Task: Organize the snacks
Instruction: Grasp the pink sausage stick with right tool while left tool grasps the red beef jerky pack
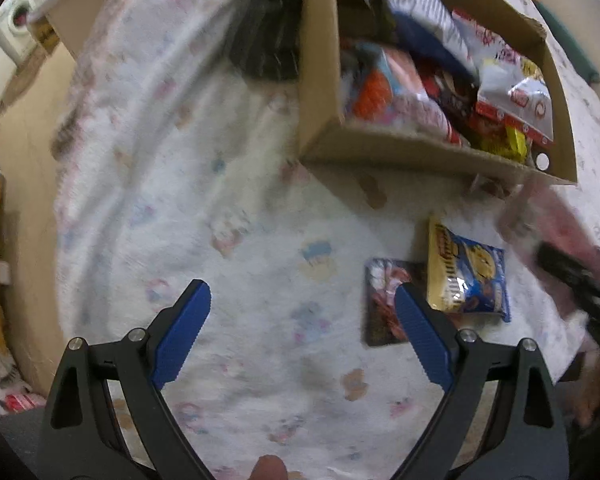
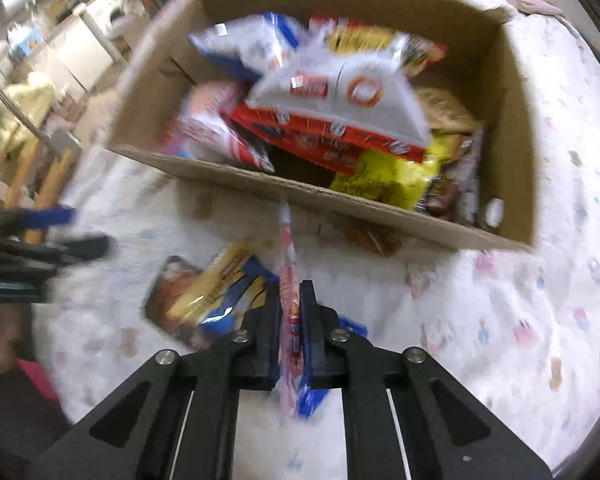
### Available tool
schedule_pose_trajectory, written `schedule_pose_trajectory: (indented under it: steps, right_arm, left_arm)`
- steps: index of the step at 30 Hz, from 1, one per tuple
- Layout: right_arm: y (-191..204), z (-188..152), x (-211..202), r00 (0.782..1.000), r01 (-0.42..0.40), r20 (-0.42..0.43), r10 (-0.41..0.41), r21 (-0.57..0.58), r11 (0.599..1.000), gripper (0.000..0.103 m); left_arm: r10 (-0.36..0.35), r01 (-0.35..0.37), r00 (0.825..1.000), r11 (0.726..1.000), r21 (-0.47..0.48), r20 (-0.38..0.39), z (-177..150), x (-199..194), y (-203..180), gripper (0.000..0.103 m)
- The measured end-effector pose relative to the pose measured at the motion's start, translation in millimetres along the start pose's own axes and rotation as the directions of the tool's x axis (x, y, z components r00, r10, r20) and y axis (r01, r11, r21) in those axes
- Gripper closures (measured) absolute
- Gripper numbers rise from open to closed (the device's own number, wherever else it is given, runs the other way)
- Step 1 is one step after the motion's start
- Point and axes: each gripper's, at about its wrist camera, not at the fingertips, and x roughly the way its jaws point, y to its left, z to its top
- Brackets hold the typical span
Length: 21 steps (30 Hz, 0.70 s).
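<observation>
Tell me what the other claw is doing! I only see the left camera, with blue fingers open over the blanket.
Observer: The right gripper is shut on a thin pink-and-white packet, seen edge-on.
Operator: Is it near the box?
Observer: Yes, the packet's tip points at the near wall of the cardboard box, and the packet is not inside yet.
Operator: What's deep in the box? My view is blurry.
Observer: A yellow packet lies against the near wall, under a red carton and a white bag.
Operator: Anything left on the blanket?
Observer: A yellow-and-blue bag resting partly on a dark packet, just left of the right gripper.
</observation>
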Motion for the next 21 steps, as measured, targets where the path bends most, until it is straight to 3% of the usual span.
schedule_pose_trajectory:
  steps: [2, 7, 12, 17, 21]
  right_arm:
    - [-5, -6, -28, 0.998, -0.038, 0.052, 0.036, 0.04, 0.998, 0.094]
    - [-23, -26, -80, 0.982, -0.098, 0.173, 0.076, 0.121, 0.988, 0.094]
    - [-33, -35, -95, 0.975, -0.107, 0.213, 0.071, 0.164, 0.981, 0.094]
    - [-48, -39, -100, 0.966, -0.14, 0.241, 0.09, 0.198, 0.97, 0.094]
    - [-52, -37, -106, 0.957, -0.167, 0.27, 0.11, 0.196, 0.966, 0.094]
  left_arm:
    - [-0.012, 0.012, 1.0, 1.0, -0.014, -0.025, 0, 8, -4, 0.012]
    - [0.096, -0.091, 0.993, 0.993, 0.079, -0.068, 3, 32, -31, 0.012]
    - [0.096, -0.082, 0.987, 0.991, 0.11, -0.132, 6, 51, -57, 0.012]
    - [0.083, -0.063, 0.987, 0.988, 0.141, -0.136, 15, 49, -97, 0.012]
    - [0.131, -0.091, 0.971, 0.977, 0.195, -0.201, 15, 71, -127, 0.012]
